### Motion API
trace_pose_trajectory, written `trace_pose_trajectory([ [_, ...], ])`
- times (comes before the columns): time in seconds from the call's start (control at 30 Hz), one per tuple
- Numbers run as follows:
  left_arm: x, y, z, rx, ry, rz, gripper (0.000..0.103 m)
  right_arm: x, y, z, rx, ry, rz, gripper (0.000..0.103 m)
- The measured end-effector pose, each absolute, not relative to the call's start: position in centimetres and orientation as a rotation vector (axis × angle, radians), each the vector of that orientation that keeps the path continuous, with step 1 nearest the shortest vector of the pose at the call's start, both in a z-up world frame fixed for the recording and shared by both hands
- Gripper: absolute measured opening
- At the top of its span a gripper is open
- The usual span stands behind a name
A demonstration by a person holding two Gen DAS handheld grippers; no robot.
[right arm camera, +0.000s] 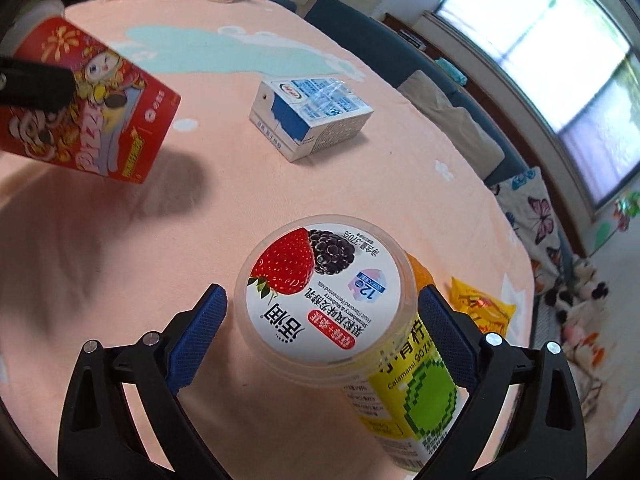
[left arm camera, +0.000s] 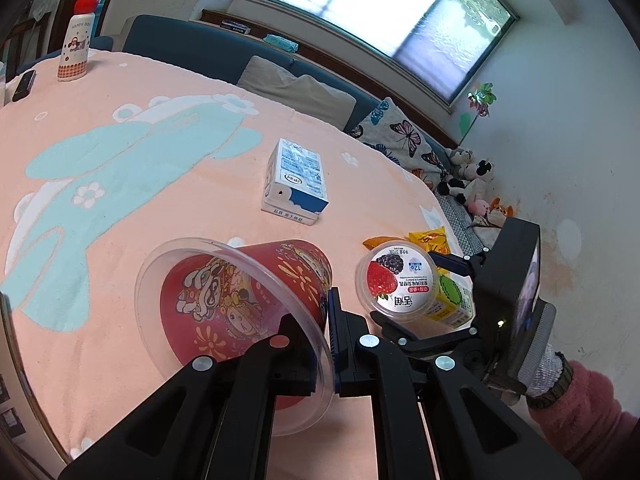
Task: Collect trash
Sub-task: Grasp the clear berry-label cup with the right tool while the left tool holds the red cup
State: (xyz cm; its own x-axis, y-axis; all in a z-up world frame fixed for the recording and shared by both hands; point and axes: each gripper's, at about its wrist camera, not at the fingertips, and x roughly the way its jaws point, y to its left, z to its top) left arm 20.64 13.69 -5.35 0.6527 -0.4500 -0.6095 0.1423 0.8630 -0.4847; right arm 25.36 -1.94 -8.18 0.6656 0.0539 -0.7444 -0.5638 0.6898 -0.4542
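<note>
My left gripper (left arm camera: pixel 326 336) is shut on the clear rim of a red cartoon-printed snack cup (left arm camera: pixel 256 300), which lies tilted with its mouth toward me. In the right wrist view that red cup (right arm camera: pixel 88 108) hangs above the tablecloth over its own shadow, with the left gripper's black finger (right arm camera: pixel 36 84) on it. My right gripper (right arm camera: pixel 320 336) stands open astride a yogurt cup with a strawberry lid (right arm camera: pixel 324 296), its blue pads (right arm camera: pixel 196 336) on either side and not pressing. A yellow-green juice carton (right arm camera: pixel 416 392) leans against the yogurt cup.
A blue-and-white milk carton (right arm camera: pixel 312 116) lies on the pink tablecloth (right arm camera: pixel 120 260) farther back. A yellow snack wrapper (right arm camera: pixel 480 308) sits near the table's right edge. A red-capped bottle (left arm camera: pixel 76 40) and a dark phone (left arm camera: pixel 24 84) stand at the far side. Blue sofa and plush toys lie beyond.
</note>
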Motion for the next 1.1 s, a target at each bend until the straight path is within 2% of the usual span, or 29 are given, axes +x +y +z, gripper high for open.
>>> trace_pose_trajectory([
  [0.43,20.5,13.5,-5.3,-0.42,0.794,-0.345,0.005,25.0,-2.5,-7.9,-0.704,0.752,0.384,0.091],
  [1.1,19.9,11.3,-3.1,-0.38,0.757,-0.381,0.005,19.8,-5.8,-2.5,-0.419,0.676,0.446,0.091],
])
